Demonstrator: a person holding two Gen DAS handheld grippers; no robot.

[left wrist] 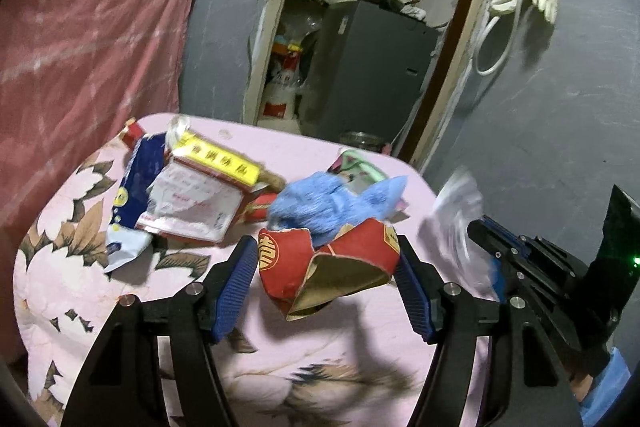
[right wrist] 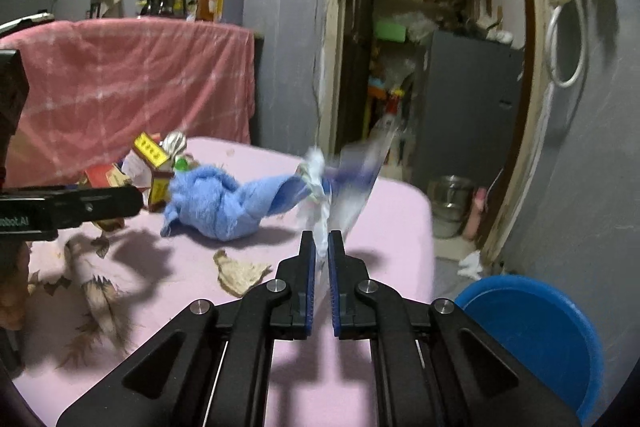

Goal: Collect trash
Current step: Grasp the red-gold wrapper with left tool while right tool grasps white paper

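**Over the pink surface, two pieces of trash lifted**

Between the right gripper [right wrist: 322, 251] fingers, clamped together, hangs a blurred clear plastic wrapper [right wrist: 352, 179]. Left gripper [left wrist: 326, 267] fingers pinch a torn red carton [left wrist: 320, 263]. Blue cloth [right wrist: 224, 203] and boxes [left wrist: 200, 195] lie on the surface [right wrist: 380, 211].

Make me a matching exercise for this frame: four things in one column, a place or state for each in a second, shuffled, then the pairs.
Things:
1. red carton
2. blue cloth
3. clear wrapper
4. blue bin

Places or states:
A. clamped in the right gripper
B. on the floor beside the table
C. between the left gripper's fingers
D. lying crumpled on the table

Pairs: 1-C, 2-D, 3-A, 4-B
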